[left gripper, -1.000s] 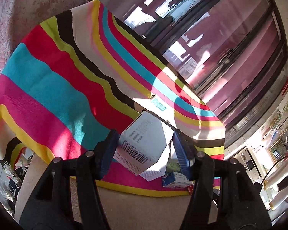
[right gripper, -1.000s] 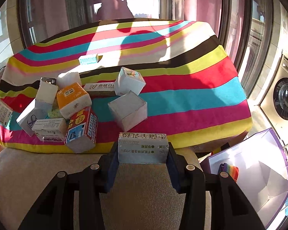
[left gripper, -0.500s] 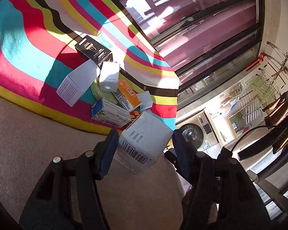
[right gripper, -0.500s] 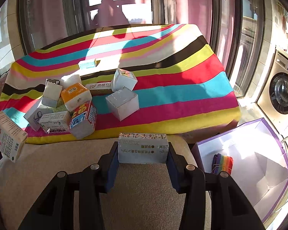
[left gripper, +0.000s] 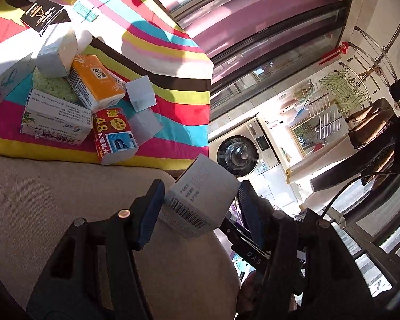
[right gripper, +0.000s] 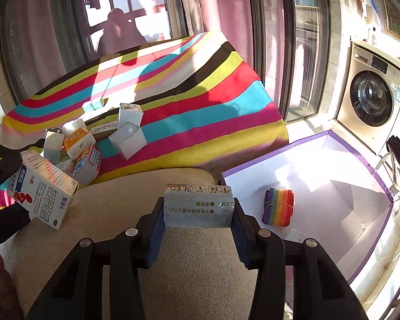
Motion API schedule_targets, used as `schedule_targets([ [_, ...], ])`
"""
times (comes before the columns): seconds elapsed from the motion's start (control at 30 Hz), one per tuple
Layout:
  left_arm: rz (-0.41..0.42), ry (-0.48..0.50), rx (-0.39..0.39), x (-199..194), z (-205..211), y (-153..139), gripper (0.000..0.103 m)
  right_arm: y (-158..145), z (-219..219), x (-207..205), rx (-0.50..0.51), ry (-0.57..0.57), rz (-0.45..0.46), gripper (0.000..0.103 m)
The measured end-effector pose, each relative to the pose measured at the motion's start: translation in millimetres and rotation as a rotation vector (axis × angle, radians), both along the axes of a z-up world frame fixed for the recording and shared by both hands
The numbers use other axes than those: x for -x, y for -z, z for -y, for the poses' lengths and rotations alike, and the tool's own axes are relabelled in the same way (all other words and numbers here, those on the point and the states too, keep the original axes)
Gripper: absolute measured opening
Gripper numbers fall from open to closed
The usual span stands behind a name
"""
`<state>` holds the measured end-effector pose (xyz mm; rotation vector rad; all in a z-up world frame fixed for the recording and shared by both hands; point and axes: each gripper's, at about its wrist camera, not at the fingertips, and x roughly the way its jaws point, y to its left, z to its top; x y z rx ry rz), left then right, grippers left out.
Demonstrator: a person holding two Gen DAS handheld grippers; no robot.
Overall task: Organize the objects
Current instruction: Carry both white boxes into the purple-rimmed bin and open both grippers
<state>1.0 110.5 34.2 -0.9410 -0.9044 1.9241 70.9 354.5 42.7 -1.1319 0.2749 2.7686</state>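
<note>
Two small cartons are carried at once, one in each pair of tongs, above a beige cushioned seat (right gripper: 194, 253). The left tongs (left gripper: 200, 200) are pinching a white medicine box (left gripper: 200, 200) with a barcode on its near face; it is held tilted, gripped across its two side faces, and in the right wrist view the same box (right gripper: 44, 192) is seen at the far left, clear of the seat. The right tongs (right gripper: 198, 214) are pinching a grey carton (right gripper: 198, 206) printed with dark characters, held level and squarely across its short ends, so that it can probably be set down flat.

An open storage box (right gripper: 360, 160) with a purple rim and white inside stands low to the right of the seat. A rainbow-striped roll (right gripper: 278, 206) bound by a thin band already lies in it, so the storage box is judged to be where things are gathered, and both cartons appear to be on their way there; neither is over it yet.

The rest of the task's things are heaped on a striped blanket (right gripper: 213, 106) beyond the seat: an orange carton (left gripper: 96, 80), a red carton (left gripper: 113, 136), a black carton (left gripper: 41, 16) and several white ones touching or leaning on each other. A small teal packet (right gripper: 93, 104) lies apart, further back. A washing machine (right gripper: 373, 98) stands by the wall beyond the storage box
</note>
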Motion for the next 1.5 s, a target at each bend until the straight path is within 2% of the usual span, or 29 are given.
schedule_targets([
  [0.4,0.011,0.180,0.036,7,-86,-7,0.062,23,-72,-31,-0.002,0.184,0.086,0.047],
  [0.77,0.016,0.293,0.098,8,-158,-10,0.062,38,-119,-47,-0.022,0.297,0.157,0.047],
  [0.8,0.022,0.300,0.118,9,-163,-9,0.064,41,-122,-49,-0.020,0.303,0.168,0.047],
  [0.83,0.029,0.306,0.137,9,-167,-7,0.072,43,-125,-50,-0.015,0.307,0.180,0.047],
  [0.87,0.032,0.311,0.150,9,-169,-5,0.075,46,-127,-51,-0.008,0.309,0.193,0.048],
  [1.0,0.020,0.318,0.153,7,-166,-6,0.076,59,-131,-53,-0.007,0.307,0.247,0.051],
  [1.07,0.022,0.309,0.145,6,-163,-6,0.076,67,-134,-53,0.000,0.308,0.278,0.066],
  [1.17,0.019,0.286,0.145,6,-156,-8,0.076,76,-135,-53,0.006,0.284,0.297,0.068],
  [1.23,0.004,0.266,0.171,5,-148,-12,0.076,78,-133,-53,-0.013,0.275,0.300,0.069],
  [1.3,-0.014,0.239,0.196,4,-138,-15,0.076,79,-130,-51,-0.016,0.265,0.300,0.075],
  [1.37,-0.031,0.198,0.223,3,-125,-18,0.079,83,-125,-45,-0.029,0.240,0.302,0.086],
  [1.5,-0.063,0.120,0.264,0,-91,-21,0.079,91,-125,-36,-0.035,0.232,0.315,0.089],
])
